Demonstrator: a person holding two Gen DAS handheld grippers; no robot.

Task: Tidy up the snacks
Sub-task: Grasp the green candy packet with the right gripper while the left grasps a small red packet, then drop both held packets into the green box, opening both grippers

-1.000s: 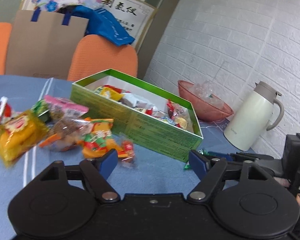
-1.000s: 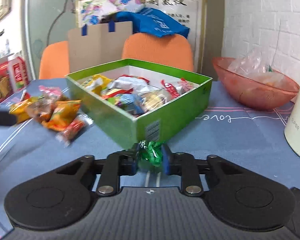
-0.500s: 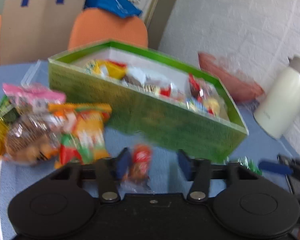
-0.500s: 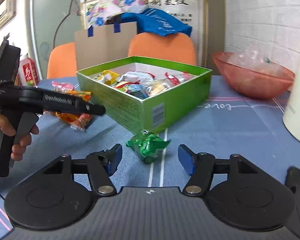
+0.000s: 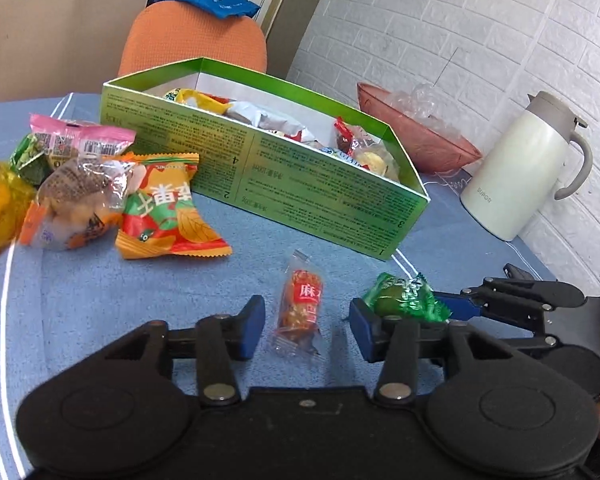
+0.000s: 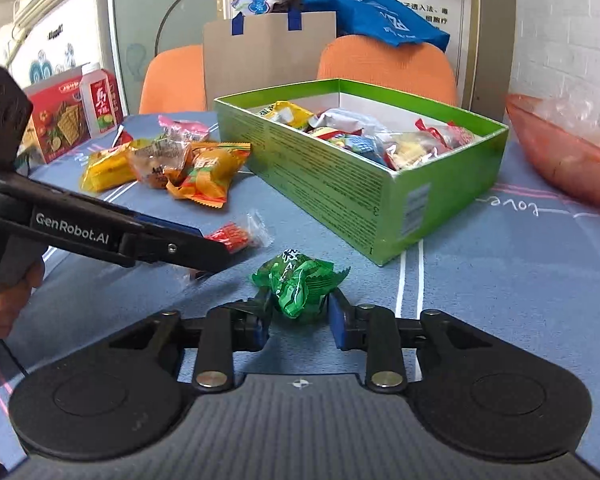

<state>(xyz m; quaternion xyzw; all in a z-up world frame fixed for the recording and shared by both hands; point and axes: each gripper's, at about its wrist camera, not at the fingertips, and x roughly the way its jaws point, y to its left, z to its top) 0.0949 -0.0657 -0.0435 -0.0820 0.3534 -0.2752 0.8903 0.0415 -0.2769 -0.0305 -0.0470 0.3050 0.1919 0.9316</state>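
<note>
White brick-patterned wall and two orange chairs stand behind a table spread with a blue cloth (image 5: 100, 300) striped in white. On it, from big to small, are an open green cardboard box (image 5: 300, 184) already partly filled with wrapped snacks, a reddish translucent bowl (image 5: 432, 148), a cream thermos jug (image 5: 512, 176) well off to the box's far side, and a loose pile of orange, yellow and pink snack packets (image 5: 100, 184) beside the box. Nearer the grippers lie two small pieces: a clear-wrapped red-and-orange candy (image 5: 300, 304) and a crinkled green foil candy (image 6: 296, 284). The left gripper (image 5: 306, 328) is opening, its blue pads well apart on either side of the red candy and not touching it. The right gripper (image 6: 300, 316) is closing around the green candy, pads just at its wrapper; a firm pinch cannot be confirmed. To do this step well, I judge each gripper should centre on the candy's solid body, not the twisted wrapper ends, and close fully before lifting. The two grippers sit close together, so staggering the lifts toward the box would likely avoid a knock. Release should be low over a gap among the snacks.
</note>
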